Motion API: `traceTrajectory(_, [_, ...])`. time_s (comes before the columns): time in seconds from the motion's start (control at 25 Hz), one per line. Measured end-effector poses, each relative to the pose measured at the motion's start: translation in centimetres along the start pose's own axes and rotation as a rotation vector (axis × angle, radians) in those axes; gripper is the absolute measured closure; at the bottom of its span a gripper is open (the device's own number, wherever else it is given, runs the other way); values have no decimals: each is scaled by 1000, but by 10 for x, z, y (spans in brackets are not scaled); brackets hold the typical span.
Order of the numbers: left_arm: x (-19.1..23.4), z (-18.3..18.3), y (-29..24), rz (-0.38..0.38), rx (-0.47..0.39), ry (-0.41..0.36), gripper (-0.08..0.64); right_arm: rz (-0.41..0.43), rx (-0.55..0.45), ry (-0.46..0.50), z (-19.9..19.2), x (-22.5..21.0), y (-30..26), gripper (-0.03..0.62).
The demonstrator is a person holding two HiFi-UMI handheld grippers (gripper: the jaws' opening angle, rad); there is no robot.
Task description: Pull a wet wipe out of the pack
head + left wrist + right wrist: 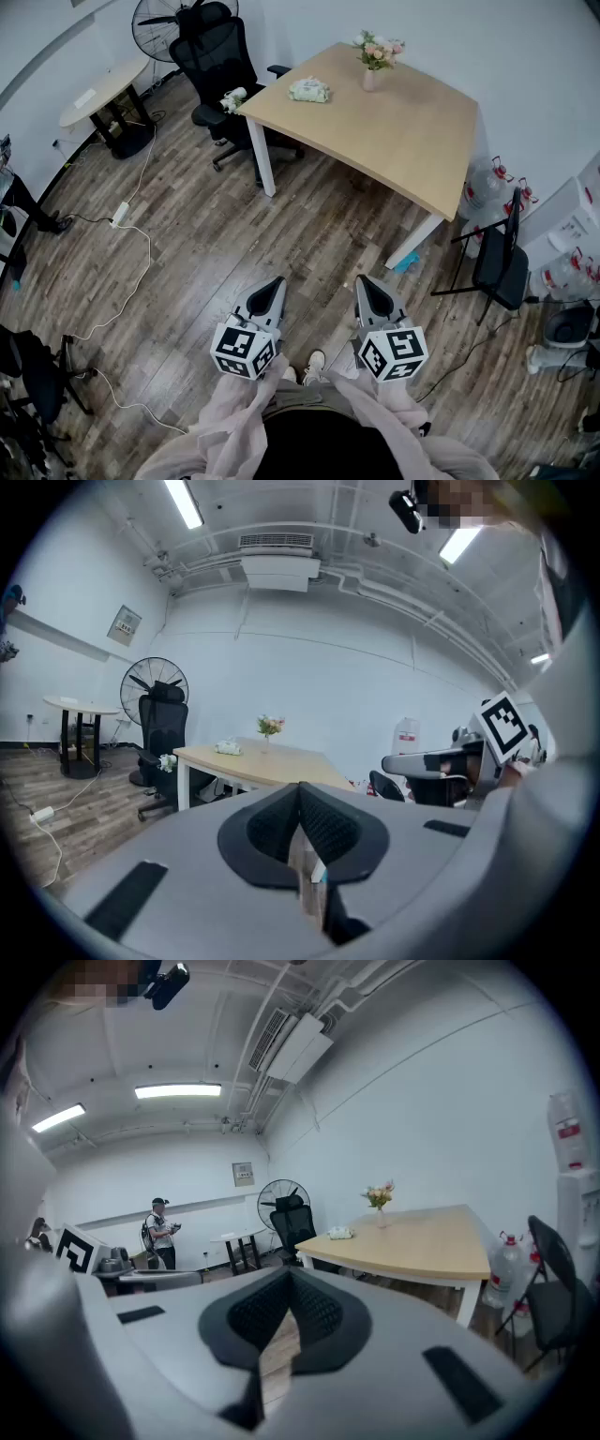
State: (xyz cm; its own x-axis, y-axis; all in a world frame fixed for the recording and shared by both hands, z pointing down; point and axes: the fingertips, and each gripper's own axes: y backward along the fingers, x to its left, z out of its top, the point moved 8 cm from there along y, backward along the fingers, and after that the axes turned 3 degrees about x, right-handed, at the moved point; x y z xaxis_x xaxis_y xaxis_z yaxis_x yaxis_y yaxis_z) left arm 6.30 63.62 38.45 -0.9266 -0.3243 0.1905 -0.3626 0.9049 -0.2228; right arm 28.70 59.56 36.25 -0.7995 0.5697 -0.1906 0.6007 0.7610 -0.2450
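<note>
The wooden table point(412, 131) is sitting well ahead of both claws. The left gripper point(273, 284) and right gripper point(364, 283) are hanging low with jaws pressed together (nothing pinched). The wipe pack point(308, 90) is lying on the table near its far corner, untouched.

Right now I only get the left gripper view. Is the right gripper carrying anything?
Observer: No. The right gripper is shut, with nothing between its jaws.
Operator: Anyone else in the room?
Observer: Yes, one person stands near the far wall.
Operator: Where does the pack sit, seen from above?
Observer: The wet wipe pack lies close to the edge of the table where the black office chair stands.
</note>
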Motion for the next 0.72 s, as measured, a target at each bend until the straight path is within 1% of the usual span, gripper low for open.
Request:
traceTrajectory(0.28, [8, 3, -17, 40, 3, -24, 548, -25, -2, 28, 5, -23, -11, 583])
traceTrajectory(0.52, [13, 6, -29, 90, -10, -56, 548, -26, -19, 41, 9, -42, -22, 581])
traceTrajectory(0.72, [22, 3, -28, 131, 3, -64, 548, -58, -21, 49, 10, -53, -30, 581])
